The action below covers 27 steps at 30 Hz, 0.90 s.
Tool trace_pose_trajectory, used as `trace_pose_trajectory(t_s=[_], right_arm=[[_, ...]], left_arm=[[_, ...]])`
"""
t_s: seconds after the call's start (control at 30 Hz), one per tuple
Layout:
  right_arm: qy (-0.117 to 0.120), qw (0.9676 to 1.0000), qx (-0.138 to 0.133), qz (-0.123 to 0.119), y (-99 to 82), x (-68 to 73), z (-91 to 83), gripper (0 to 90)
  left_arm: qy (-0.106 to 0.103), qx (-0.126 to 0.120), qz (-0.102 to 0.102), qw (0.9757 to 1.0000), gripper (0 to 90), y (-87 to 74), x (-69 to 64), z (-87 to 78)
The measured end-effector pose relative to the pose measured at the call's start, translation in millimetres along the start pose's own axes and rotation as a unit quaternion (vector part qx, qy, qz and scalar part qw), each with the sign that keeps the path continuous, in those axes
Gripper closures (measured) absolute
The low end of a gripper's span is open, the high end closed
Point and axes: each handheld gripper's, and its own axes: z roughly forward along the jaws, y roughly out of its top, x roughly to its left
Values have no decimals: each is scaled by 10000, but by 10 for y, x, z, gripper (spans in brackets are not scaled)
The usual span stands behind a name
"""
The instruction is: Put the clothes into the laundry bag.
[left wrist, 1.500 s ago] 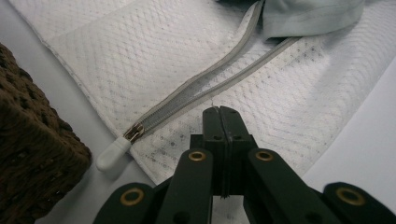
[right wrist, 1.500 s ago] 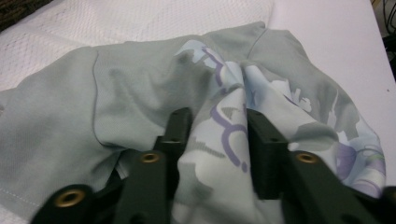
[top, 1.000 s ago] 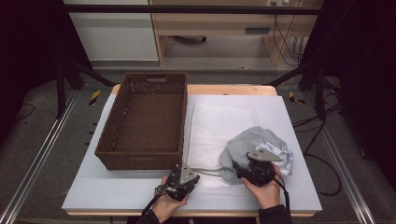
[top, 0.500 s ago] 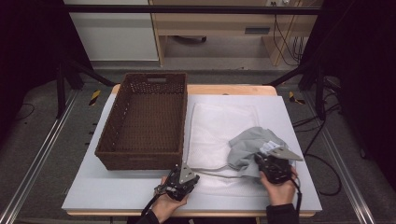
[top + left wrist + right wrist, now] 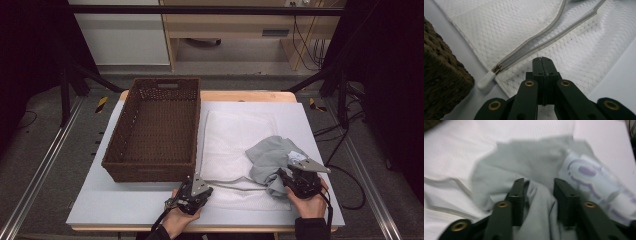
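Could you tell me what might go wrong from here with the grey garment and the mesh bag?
The right gripper has a fold of the crumpled grey garment between jaws that have just been reopening, so the cloth may slip free. The left gripper is shut on the white mesh laundry bag beside its open grey zipper; a thin pinch there could let go, and the opening could collapse.

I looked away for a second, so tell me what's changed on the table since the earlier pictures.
The right gripper shifted right along the table's near edge, dragging the crumpled grey cloth garment a little with it; its jaws have just been opening, grey fabric bunched between them. The left gripper stayed shut, pinning the white mesh zip bag. The brown wicker basket stayed put.
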Motion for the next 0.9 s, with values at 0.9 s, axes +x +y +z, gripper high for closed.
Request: trace_pose_trajectory(t_s=[0.9], right_arm=[[1018,9920,405,-635,-87,789,594,702]], left_arm=[[-7,91,17,10000,895,11,-38,10]])
